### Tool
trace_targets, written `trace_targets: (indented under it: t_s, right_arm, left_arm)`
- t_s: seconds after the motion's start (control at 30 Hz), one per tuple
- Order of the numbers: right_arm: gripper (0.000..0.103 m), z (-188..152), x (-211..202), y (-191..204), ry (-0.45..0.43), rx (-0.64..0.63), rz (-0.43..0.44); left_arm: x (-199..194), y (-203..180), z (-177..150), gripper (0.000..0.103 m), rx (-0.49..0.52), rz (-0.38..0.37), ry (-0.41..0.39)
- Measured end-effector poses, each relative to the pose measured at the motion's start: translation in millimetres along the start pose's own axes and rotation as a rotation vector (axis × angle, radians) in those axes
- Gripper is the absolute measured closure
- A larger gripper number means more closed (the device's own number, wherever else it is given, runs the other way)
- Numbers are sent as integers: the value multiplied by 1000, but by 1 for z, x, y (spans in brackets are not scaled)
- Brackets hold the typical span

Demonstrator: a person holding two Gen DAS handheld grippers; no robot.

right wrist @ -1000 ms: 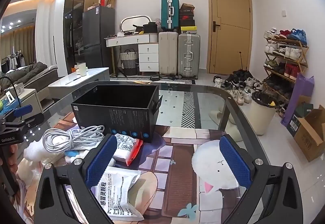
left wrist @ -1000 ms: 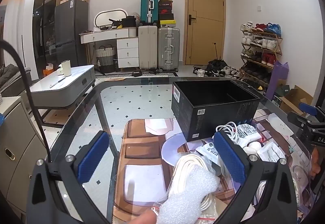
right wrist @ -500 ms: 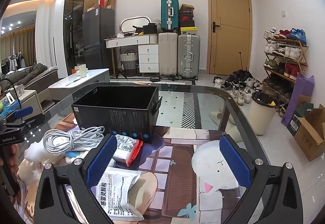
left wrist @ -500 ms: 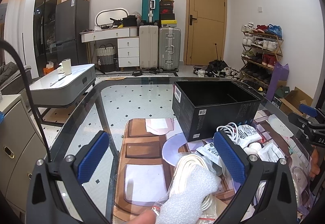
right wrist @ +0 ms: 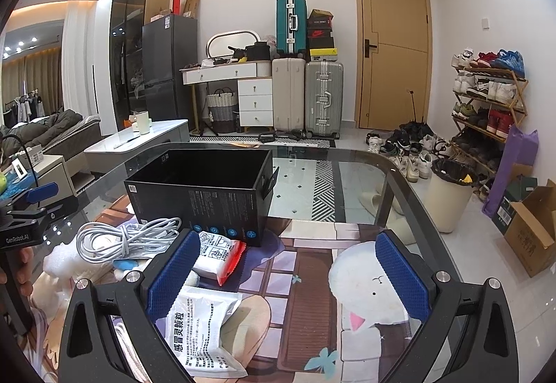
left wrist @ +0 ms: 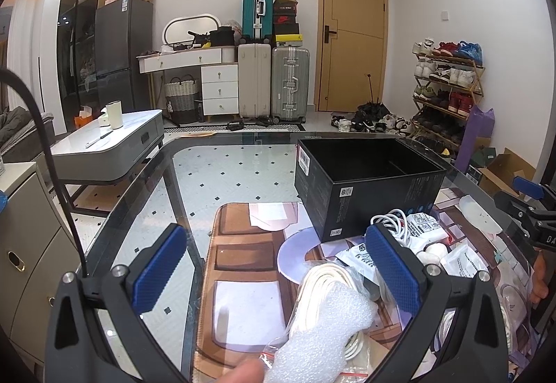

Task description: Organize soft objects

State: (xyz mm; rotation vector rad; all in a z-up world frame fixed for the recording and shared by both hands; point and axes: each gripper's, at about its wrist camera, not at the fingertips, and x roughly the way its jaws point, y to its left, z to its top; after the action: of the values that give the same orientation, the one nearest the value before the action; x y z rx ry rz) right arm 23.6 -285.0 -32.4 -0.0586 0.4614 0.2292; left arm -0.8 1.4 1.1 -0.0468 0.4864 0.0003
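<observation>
Both my left gripper (left wrist: 276, 265) and right gripper (right wrist: 286, 270) stand spread, empty. Foam piece (left wrist: 321, 331) below my left fingers is cut off by the frame; black box (right wrist: 201, 192) ahead.

My left tool (left wrist: 278, 265) fills the lower part of its frame, blue pads spread wide with nothing between them. My right tool (right wrist: 286, 273) sits the same way, low in its frame, pads wide apart. My fingertip (left wrist: 243, 371) shows at the bottom edge.
</observation>
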Motion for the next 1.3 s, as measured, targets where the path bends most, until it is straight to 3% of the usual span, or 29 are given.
trace_targets:
  t_s: [1.3]
  right_arm:
    - [0, 3, -1, 4, -3, -8, 12]
  left_arm:
    - [-2, -3, 0, 0, 13, -3, -3]
